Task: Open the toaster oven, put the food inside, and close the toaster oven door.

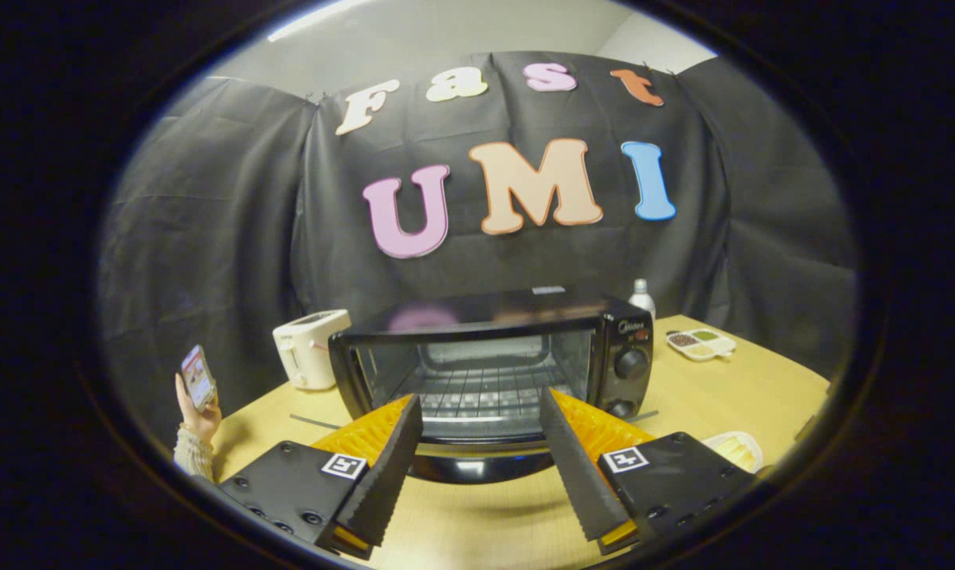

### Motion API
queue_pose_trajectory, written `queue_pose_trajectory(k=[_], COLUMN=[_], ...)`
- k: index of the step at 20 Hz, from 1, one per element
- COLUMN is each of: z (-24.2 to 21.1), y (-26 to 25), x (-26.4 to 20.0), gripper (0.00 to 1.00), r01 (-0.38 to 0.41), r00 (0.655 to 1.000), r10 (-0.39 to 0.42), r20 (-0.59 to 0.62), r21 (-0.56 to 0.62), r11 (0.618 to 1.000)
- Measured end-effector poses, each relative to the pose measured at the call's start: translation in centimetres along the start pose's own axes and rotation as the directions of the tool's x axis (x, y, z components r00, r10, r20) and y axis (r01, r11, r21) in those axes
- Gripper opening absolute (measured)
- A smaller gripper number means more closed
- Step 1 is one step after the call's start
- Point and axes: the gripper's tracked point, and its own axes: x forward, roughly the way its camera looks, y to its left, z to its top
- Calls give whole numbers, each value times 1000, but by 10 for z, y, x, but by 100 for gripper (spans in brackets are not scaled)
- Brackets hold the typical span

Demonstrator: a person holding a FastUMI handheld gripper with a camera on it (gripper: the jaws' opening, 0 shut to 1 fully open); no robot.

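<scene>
Wooden table carries the toaster oven mid-table — long axis running side to side, door dropped open toward the gripper, rack showing. Gripper held level, aimed straight at the opening — jaws spread wide, holding nothing. Food tray sits near the table's right edge.

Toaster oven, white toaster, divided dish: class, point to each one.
toaster oven (pixel 614 328): gripper view, control panel.
white toaster (pixel 310 348): gripper view, its side.
divided dish (pixel 723 345): gripper view, its rim.
</scene>
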Motion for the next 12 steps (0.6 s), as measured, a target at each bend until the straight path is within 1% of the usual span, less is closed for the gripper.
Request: queue_pose_trajectory(k=[2, 4, 5, 11, 12], z=[-33, -63, -72, -106, -106], y=[1, 4, 4, 0, -2], x=[0, 3, 6, 16, 19], gripper=[91, 91, 91, 90, 90], r01=[-22, -44, -40, -21, -18], r00=[995, 978, 971, 943, 945], r10=[24, 57, 60, 67, 64], r20=[-101, -202, -232, -325, -319], r21=[22, 70, 91, 143, 145], r11=[1000, 997, 995, 989, 989])
